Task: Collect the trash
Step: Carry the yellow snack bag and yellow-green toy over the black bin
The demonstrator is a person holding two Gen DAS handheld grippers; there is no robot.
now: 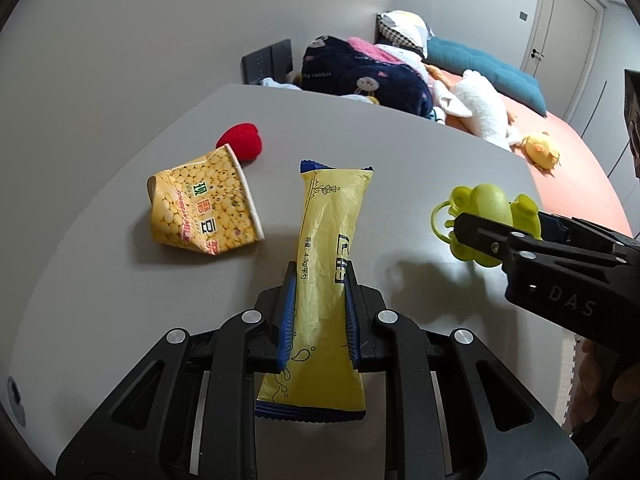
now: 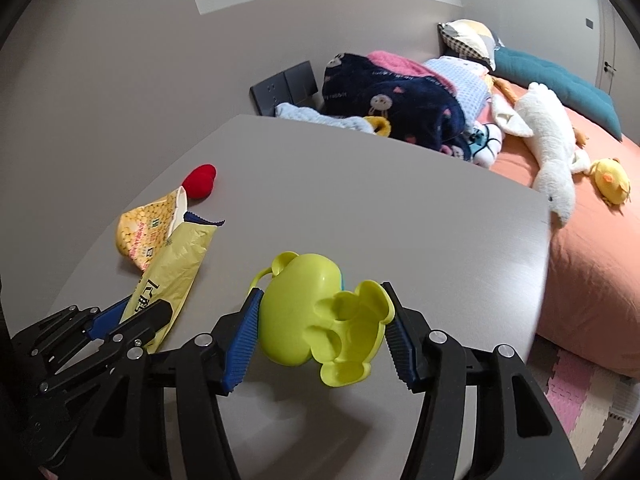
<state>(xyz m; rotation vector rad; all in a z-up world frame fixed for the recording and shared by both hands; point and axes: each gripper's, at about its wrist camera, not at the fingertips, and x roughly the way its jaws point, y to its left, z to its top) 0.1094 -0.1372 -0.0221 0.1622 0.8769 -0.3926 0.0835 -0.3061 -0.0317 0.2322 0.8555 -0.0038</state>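
Note:
My left gripper (image 1: 318,280) is shut on a yellow snack wrapper (image 1: 332,248) with blue ends and holds it above the grey table (image 1: 360,140). My right gripper (image 2: 322,294) is shut on a lime green frog-shaped plastic toy (image 2: 316,312), also lifted over the table. The toy and right gripper show at the right of the left wrist view (image 1: 484,220). The wrapper and left gripper show at the left of the right wrist view (image 2: 176,264). A crushed yellow paper cup (image 1: 204,204) lies on its side at the left. A red heart-shaped sponge (image 1: 242,140) sits behind it.
The table's far edge meets a bed with an orange sheet (image 2: 592,240), a dark blue blanket (image 2: 392,100), a white plush goose (image 2: 548,132), a yellow plush chick (image 2: 610,180) and a teal cushion (image 2: 560,76). A dark wall socket (image 2: 284,84) sits behind the table.

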